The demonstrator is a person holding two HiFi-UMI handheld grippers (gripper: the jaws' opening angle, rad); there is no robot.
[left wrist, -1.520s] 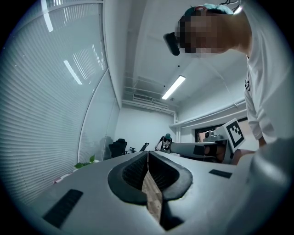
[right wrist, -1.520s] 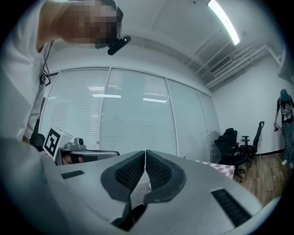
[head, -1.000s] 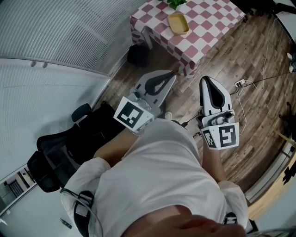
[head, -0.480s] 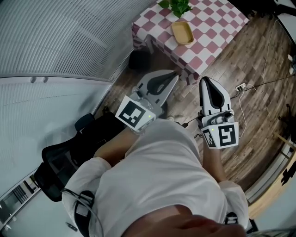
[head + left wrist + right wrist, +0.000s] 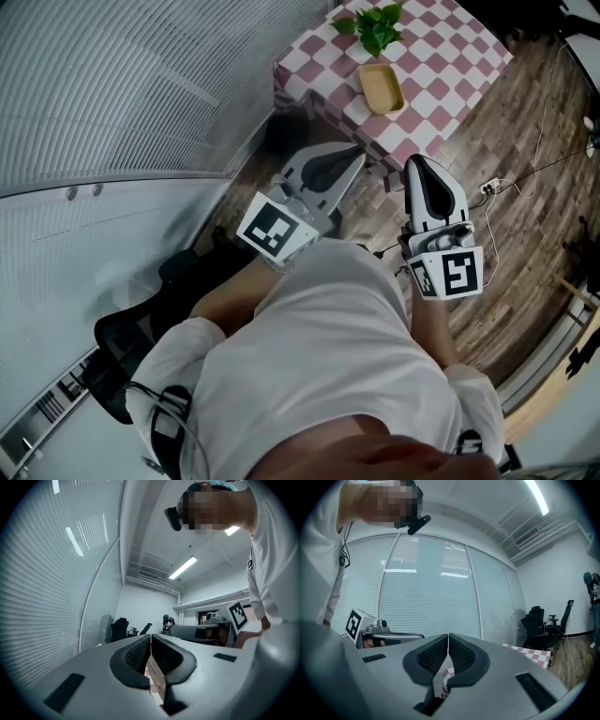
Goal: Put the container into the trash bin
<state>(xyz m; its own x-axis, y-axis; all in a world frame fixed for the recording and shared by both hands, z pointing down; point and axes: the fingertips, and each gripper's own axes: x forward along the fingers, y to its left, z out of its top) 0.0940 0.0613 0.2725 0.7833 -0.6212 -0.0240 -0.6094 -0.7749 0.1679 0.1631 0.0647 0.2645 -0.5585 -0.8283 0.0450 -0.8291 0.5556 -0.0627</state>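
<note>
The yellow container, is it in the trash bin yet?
Not yet. Nothing looks done: the yellow container lies on the checkered table. The left gripper and right gripper are both shut and empty, short of the table. Left: grab it and drop it in the bin, which I can't pick out.

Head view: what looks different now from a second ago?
The checkered table, the yellow container and the plant slid lower in the picture, so the person seems to have walked closer. The black office chair drifted toward the lower left. The left gripper and right gripper stayed shut and empty.
</note>
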